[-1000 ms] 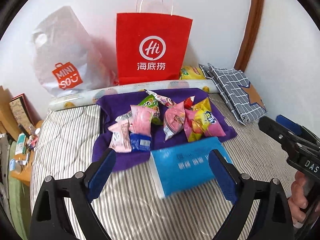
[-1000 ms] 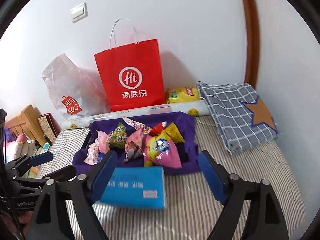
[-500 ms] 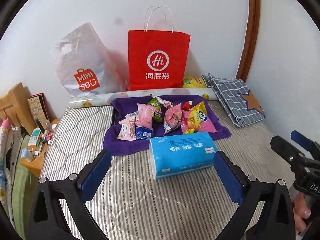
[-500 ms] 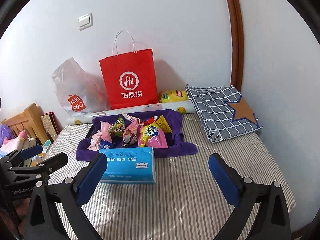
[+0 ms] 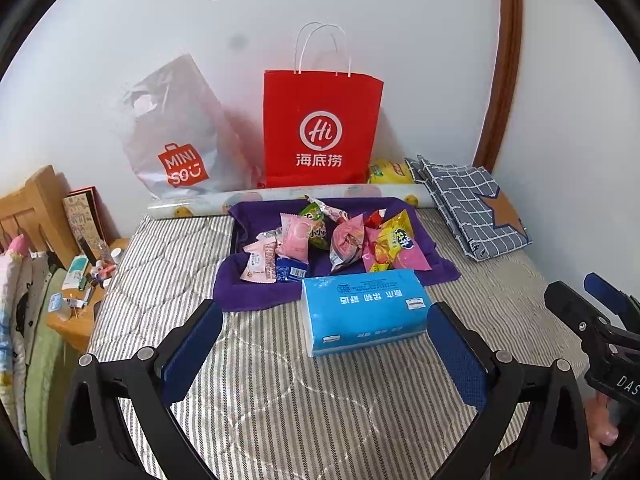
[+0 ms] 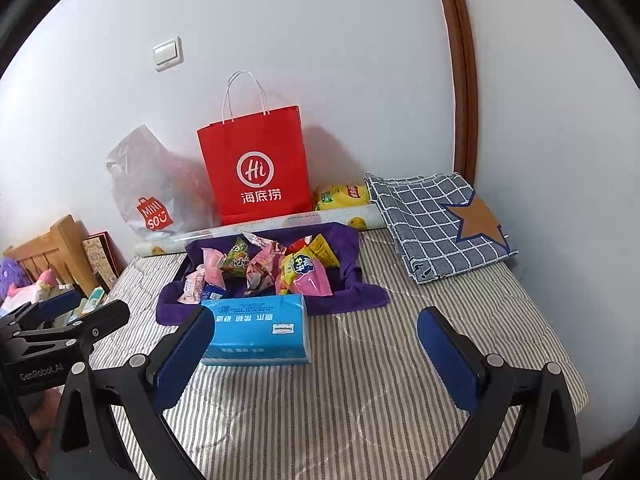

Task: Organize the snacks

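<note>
Hovering over striped bed [image 5: 260,400]: left tool [image 5: 324,344], right tool [image 6: 316,344] tilted down, released, empty.

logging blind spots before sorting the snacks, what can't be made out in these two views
- Red paper bag: its inside, both views; its front wall hides it.
- Yellow packet: left part, both views; the red bag covers it.
- Small blue packet: mostly hidden, left wrist view; pink packets overlap it.
- Nightstand clutter: too small to identify, left wrist view.
- Right claw: cut off by the edge, left wrist view.
</note>
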